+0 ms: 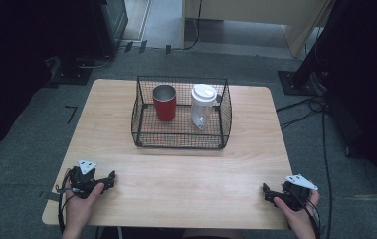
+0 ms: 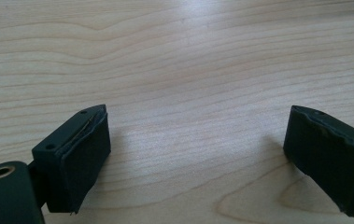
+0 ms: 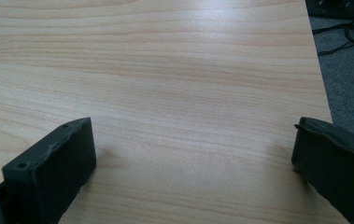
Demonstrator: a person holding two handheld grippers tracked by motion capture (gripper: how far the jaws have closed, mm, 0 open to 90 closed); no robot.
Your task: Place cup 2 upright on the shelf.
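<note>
A wire basket (image 1: pixel 181 134) stands on the desk (image 1: pixel 176 174) toward its far edge, about midway between the left and right edges. Inside it a red cup (image 1: pixel 164 102) stands upright on the left, and a clear bottle (image 1: pixel 202 106) with a white lid stands upright on the right, the two apart.

The left gripper (image 1: pixel 110 178) rests in a hand (image 1: pixel 79 206) near the desk's near left corner. In the left gripper view its jaws stand wide apart over bare wood, holding nothing.

The right gripper (image 1: pixel 267 191), in the other hand (image 1: pixel 300 216), sits at the near right corner. In the right gripper view its jaws are likewise spread wide and empty, with the desk's right edge and floor cables (image 3: pixel 352 37) beyond.
</note>
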